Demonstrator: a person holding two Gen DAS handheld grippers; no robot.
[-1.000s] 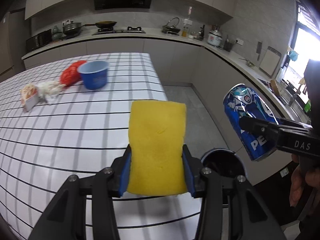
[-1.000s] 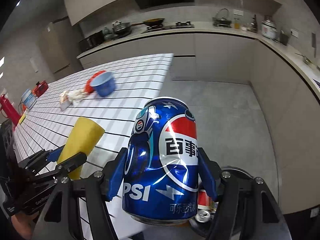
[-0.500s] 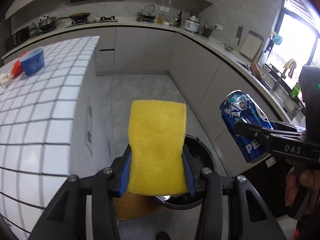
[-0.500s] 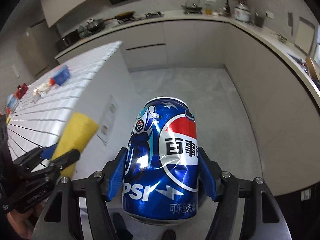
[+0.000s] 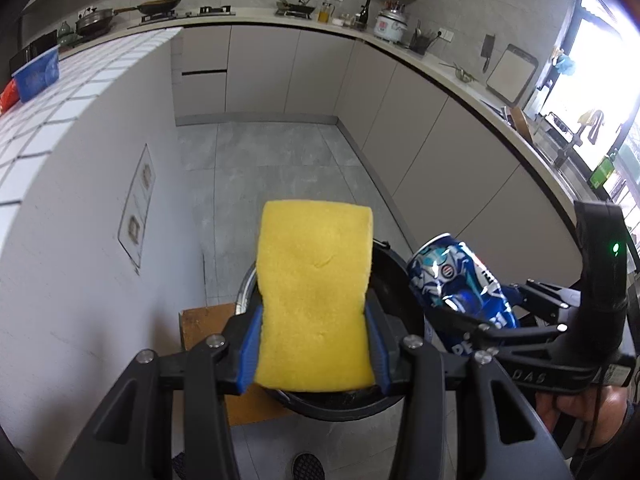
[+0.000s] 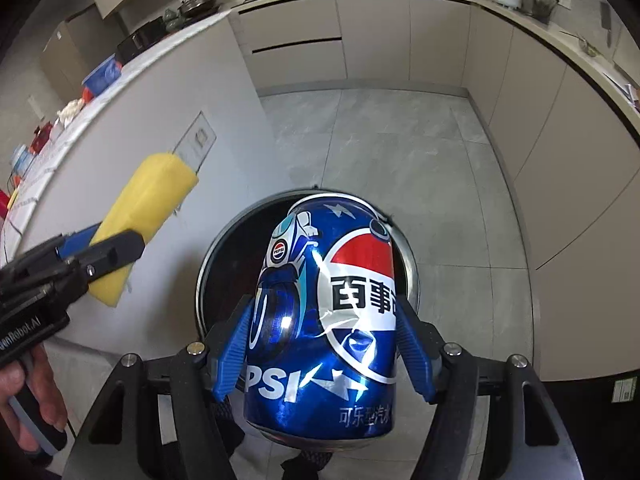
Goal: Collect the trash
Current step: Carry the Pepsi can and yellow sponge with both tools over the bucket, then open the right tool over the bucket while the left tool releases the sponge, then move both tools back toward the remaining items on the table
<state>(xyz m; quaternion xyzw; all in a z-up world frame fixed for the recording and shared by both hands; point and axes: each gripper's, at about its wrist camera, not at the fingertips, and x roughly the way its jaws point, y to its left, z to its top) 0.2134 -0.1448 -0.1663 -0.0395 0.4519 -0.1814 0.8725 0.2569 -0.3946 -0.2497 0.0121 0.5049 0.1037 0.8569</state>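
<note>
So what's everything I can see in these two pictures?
sponge: one, yellow, clamped in the left gripper above the bin
soda can: one, blue, dented, clamped in the right gripper over the bin
trash bin: one, round, black, on the floor below both grippers
wooden board: one, brown, on the floor beside the bin
tub: one, blue, on the white tiled island
rice cooker: one, white, on the far counter
frying pan: one, dark, on the stove
left gripper: one, black with blue pads
right gripper: one, black with blue pads
hand: holding the left gripper's handle
</note>
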